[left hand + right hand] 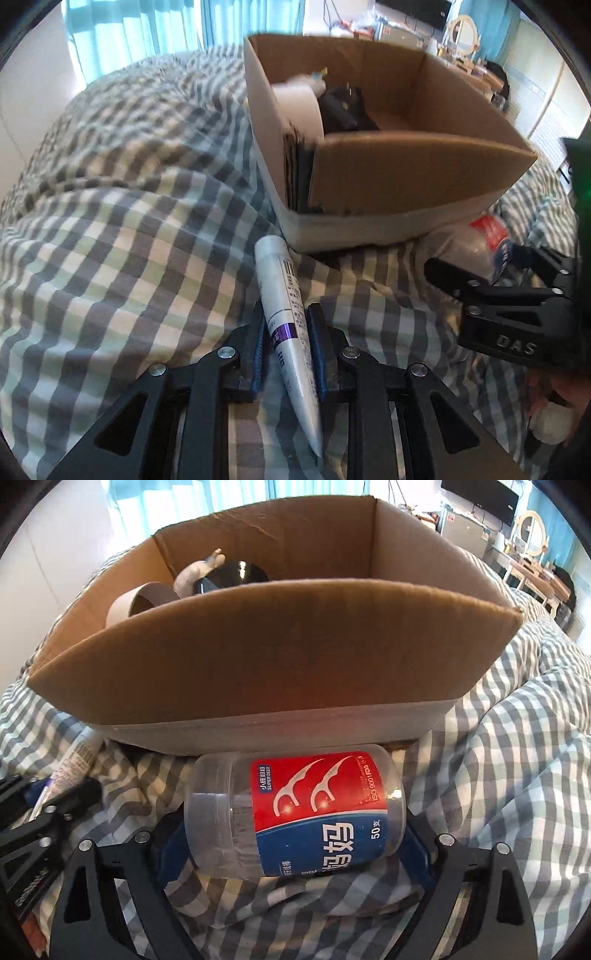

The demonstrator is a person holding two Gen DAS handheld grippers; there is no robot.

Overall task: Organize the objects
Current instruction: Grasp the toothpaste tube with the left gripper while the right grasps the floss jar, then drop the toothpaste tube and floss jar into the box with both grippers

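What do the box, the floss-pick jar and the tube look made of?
Box: brown corrugated cardboard, matte; fluted edge shows.
Floss-pick jar: clear, probably plastic; contents show through, glossy printed label.
Tube: likely soft plastic or laminate, smooth white, flat crimped end.

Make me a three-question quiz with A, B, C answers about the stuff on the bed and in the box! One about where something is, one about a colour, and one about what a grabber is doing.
1. Where does the floss pick jar lie?
A. inside the cardboard box
B. on the checked blanket in front of the box
C. on the floor

2. What colours is the jar's label?
A. red and blue
B. green and yellow
C. all black

3. How does the left gripper stand at the white tube?
A. far away from it
B. one finger on each side of it
C. holding it high over the box

Answers:
1. B, the jar lies on its side on the checked blanket, just before the cardboard box.
2. A, the label is red at one end and blue at the other.
3. B, the tube lies on the blanket between the blue pads.
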